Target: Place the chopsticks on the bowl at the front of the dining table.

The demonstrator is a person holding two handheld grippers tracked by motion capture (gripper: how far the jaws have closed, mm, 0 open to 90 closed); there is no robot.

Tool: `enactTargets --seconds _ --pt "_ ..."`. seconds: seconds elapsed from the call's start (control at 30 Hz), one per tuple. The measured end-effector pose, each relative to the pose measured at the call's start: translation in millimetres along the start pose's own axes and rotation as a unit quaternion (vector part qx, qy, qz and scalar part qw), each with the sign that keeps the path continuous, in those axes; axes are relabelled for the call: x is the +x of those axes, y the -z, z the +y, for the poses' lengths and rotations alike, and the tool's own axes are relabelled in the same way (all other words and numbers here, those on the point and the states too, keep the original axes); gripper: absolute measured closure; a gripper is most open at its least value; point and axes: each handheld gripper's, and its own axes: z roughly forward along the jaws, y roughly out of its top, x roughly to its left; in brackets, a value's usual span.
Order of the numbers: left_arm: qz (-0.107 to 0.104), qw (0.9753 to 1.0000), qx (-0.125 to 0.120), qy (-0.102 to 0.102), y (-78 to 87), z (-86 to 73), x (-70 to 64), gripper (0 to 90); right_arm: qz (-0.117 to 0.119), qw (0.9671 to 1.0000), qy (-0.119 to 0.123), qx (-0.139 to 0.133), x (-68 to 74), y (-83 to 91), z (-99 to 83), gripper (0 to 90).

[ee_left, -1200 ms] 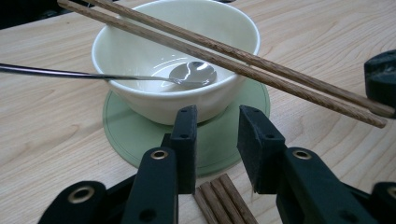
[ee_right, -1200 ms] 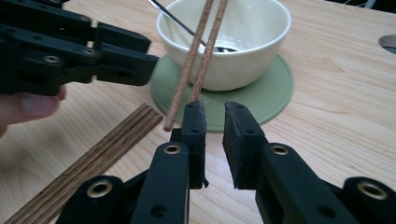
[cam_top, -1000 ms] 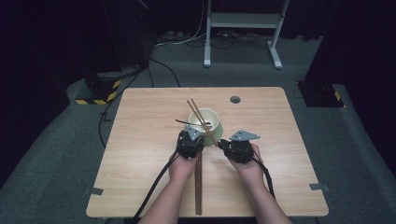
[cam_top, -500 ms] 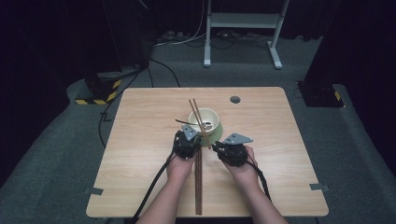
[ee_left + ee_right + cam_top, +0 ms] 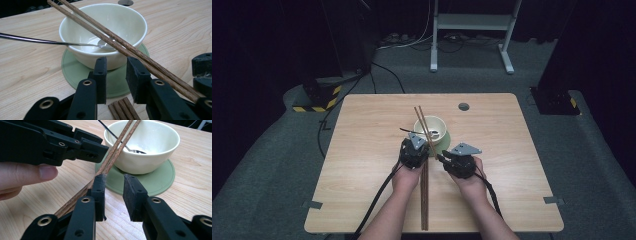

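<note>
A cream bowl [image 5: 430, 129] [image 5: 105, 25] [image 5: 150, 147] stands on a green coaster [image 5: 72, 70] [image 5: 160, 180] at the table's middle. A metal spoon [image 5: 37, 40] [image 5: 107, 128] rests in it, handle out to the left. A pair of wooden chopsticks [image 5: 424, 127] [image 5: 125, 47] [image 5: 117, 147] leans across the bowl's rim, its near end low between my grippers. My left gripper [image 5: 416, 145] [image 5: 116, 67] is open just short of the coaster, the leaning pair outside its right jaw. My right gripper [image 5: 442, 156] [image 5: 113, 182] is open, that pair against the outer side of its left jaw.
More wooden chopsticks [image 5: 424, 200] [image 5: 122, 110] lie flat on the table between the person's hands, pointing at the bowl. A round grommet hole [image 5: 463, 106] sits behind the bowl. Bare wood lies left and right of the hands.
My right gripper has slid left, closer to the near end of the leaning chopsticks. The left gripper has shifted only slightly. Bowl, spoon and chopsticks stay put.
</note>
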Motion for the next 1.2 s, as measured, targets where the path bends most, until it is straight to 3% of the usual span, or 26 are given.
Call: enactTargets --seconds 0.1,0.13,0.4,0.67,0.7,1.03,1.13,1.2 --pt "0.000 1.0000 0.000 0.004 -0.8 -1.0 -0.5 69.8 0.004 1.0000 0.000 0.001 0.6 -0.3 -0.2 70.2" --pt "-0.003 1.0000 0.003 -0.004 -0.2 -1.0 0.1 69.8 0.006 1.0000 0.000 0.001 0.9 -0.6 -0.4 70.2" --pt "-0.002 1.0000 0.000 0.001 -1.4 -1.0 0.6 69.7 -0.009 0.9999 -0.005 -0.008 -1.0 -2.0 -0.4 70.0" --pt "0.001 0.9999 0.003 0.010 -3.1 -1.0 0.5 69.2 -0.002 1.0000 0.000 -0.005 -0.2 -3.5 -0.6 70.0" --pt "-0.003 1.0000 0.008 -0.001 -2.6 -0.7 2.2 69.3 -0.002 1.0000 0.000 -0.005 0.2 -3.3 -0.5 70.0" --pt "-0.006 1.0000 0.008 0.001 -2.3 -0.2 2.7 69.3 0.012 0.9999 -0.002 -0.006 4.1 -3.9 -0.7 69.9" --pt "-0.004 0.9999 0.004 0.011 -3.0 0.7 2.7 69.3 0.001 0.9999 -0.007 -0.013 1.9 -3.8 -0.4 69.3" --pt "-0.006 0.9999 0.010 0.002 -2.6 1.5 5.0 69.3 -0.003 0.9998 -0.014 -0.015 -0.5 -6.0 -1.0 68.8"
